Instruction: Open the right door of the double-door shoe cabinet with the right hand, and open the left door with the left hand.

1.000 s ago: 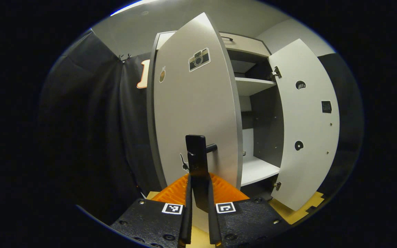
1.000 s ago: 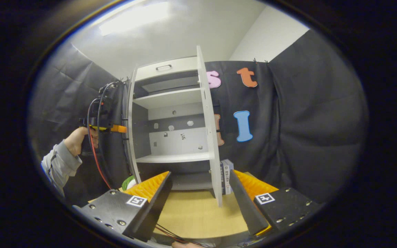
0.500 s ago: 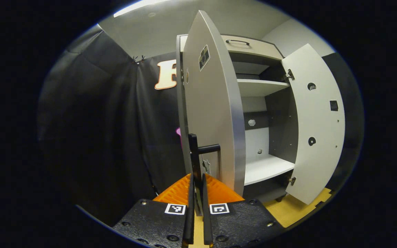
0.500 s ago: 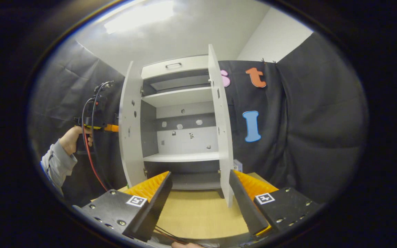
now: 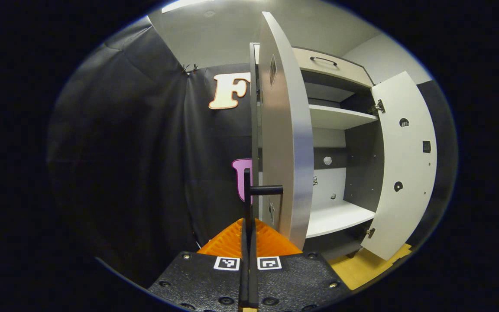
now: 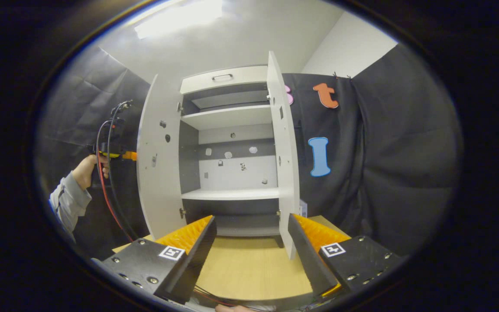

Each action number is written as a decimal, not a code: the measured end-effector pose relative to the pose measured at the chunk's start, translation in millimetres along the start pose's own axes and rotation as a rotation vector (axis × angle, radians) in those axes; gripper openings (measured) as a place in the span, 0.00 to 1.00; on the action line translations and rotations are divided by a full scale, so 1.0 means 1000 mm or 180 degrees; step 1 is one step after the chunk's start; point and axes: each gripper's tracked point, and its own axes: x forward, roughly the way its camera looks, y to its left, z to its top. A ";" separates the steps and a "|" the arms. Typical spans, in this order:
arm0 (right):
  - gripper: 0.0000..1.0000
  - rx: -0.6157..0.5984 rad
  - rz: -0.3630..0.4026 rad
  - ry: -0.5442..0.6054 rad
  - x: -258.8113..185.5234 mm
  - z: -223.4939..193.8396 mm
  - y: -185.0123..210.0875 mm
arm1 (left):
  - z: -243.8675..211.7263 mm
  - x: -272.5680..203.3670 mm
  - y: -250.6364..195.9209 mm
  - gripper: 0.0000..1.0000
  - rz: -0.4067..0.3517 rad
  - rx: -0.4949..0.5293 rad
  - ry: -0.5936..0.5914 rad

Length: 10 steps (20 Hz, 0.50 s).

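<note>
The white shoe cabinet (image 6: 228,117) stands with both doors swung wide and its shelves bare. In the left gripper view the left door (image 5: 286,130) is seen nearly edge-on. My left gripper (image 5: 248,223) is shut on that door's black handle (image 5: 247,195). The right door (image 5: 405,164) hangs open beyond it. In the right gripper view the left door (image 6: 158,164) and right door (image 6: 284,164) frame the cabinet's inside. My right gripper (image 6: 251,219) is open, holds nothing and stays back from the cabinet. The left gripper (image 6: 115,147) sits behind the left door, held by a hand (image 6: 87,171).
A drawer with a dark handle (image 6: 223,76) tops the cabinet. The wooden floor (image 6: 249,268) lies in front of it. A small box (image 6: 303,208) stands behind the right door's lower edge. Black cloth walls (image 6: 383,164) close in on both sides.
The left door has swung farther open, from facing the left camera to nearly edge-on, with my left gripper on its handle. The right gripper stays open, shifted slightly.
</note>
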 end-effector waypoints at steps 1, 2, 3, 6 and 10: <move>0.94 -0.0005 -0.0008 0.0002 0.000 0.001 0.000 | 0.001 0.000 -0.001 0.01 -0.0034 0.0024 -0.0013; 0.94 -0.0013 -0.0017 0.0003 0.001 0.000 0.000 | 0.002 0.001 -0.001 0.01 -0.0064 0.0069 -0.0005; 0.94 -0.0022 -0.0019 0.0003 0.000 0.000 0.000 | 0.002 0.001 -0.001 0.01 -0.0090 0.0082 -0.0005; 0.98 -0.0053 -0.0015 0.0007 -0.001 0.000 0.004 | 0.003 0.001 -0.001 0.01 -0.0117 0.0085 -0.0009; 0.94 -0.0080 -0.0028 0.0016 -0.002 -0.002 0.003 | 0.004 0.000 -0.001 0.01 -0.0078 0.0096 0.0007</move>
